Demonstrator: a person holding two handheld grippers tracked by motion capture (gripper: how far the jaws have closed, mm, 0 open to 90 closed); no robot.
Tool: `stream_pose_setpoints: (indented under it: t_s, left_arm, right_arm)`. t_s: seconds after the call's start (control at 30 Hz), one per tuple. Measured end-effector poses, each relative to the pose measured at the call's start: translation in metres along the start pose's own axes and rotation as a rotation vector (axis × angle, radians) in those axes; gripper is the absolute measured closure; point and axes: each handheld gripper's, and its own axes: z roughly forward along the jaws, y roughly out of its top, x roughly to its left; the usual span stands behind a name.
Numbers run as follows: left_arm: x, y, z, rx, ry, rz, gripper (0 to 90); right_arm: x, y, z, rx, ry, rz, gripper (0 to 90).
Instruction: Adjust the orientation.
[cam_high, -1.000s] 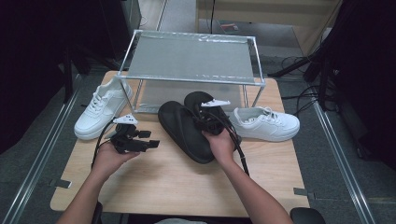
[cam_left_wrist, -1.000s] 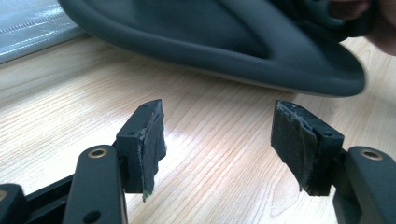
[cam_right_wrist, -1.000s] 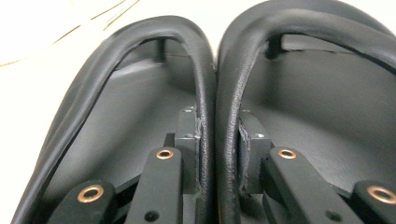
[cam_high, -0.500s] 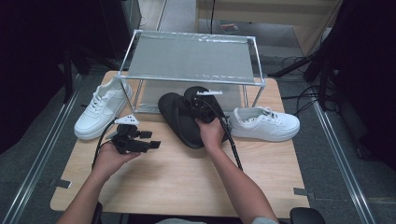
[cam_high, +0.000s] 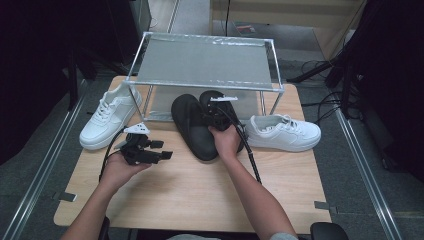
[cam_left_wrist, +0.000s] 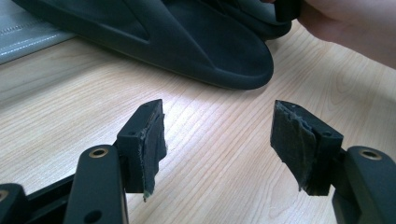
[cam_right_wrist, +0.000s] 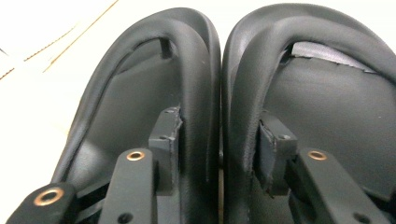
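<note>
We see a pair of black slippers (cam_high: 200, 125) lying side by side on the wooden table (cam_high: 200, 195), toes under the front edge of the metal-frame shelf (cam_high: 205, 60), btwn a white sneaker (cam_high: 107, 117) at left and another white sneaker (cam_high: 282, 132) at right.

Our right gripper (cam_right_wrist: 219, 140) sits over the pair where the two slippers meet. In the right gripper view, one jaw is inside the left slipper (cam_right_wrist: 140, 93), the other inside the right slipper (cam_right_wrist: 327, 102), so both inner side walls, touching each other, stand btwn the jaws. Jaws have just been opening; the pads lie close vs. those walls, but we can't tell if they still press, so they read as apart w/ the walls btwn them.

Our left gripper (cam_left_wrist: 217, 135) is held low over bare table, near the left slipper's heel end (cam_left_wrist: 187, 51) but not touching. Its jaws stand wide apart, nothing btwn them; slipper lies ahead of the tips.
</note>
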Motion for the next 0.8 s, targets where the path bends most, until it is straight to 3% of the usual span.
stream_pose_setpoints:
  t_s: [0.07, 0.27, 0.37, 0.5, 0.67, 0.8]
  left_arm:
    - [0.0, 0.0, 0.0, 0.004, 0.0, 0.003, 35.7]
    - [0.001, 0.0, 0.0, 0.004, 0.001, 0.005, 38.7]
    - [-0.003, 0.003, -0.003, 0.001, 0.003, 0.02, 53.2]
    - [-0.006, 0.009, -0.008, -0.017, -0.002, 0.041, 70.1]
    - [-0.004, 0.017, -0.01, -0.008, -0.017, 0.027, 78.2]
    - [-0.004, 0.027, -0.022, -0.04, -0.025, 0.035, 84.6]
  right_arm:
    - [0.0, 0.001, -0.005, -0.005, 0.01, 0.013, 54.1]
    - [-0.005, -0.003, -0.024, -0.015, 0.042, 0.011, 58.3]
    - [-0.005, -0.009, -0.035, -0.02, 0.062, 0.007, 57.5]
    - [-0.001, -0.019, -0.05, -0.015, 0.097, -0.062, 57.7]
    - [0.001, -0.032, -0.07, -0.026, 0.161, -0.092, 56.6]
    - [0.0, -0.046, -0.081, -0.014, 0.218, -0.112, 55.0]
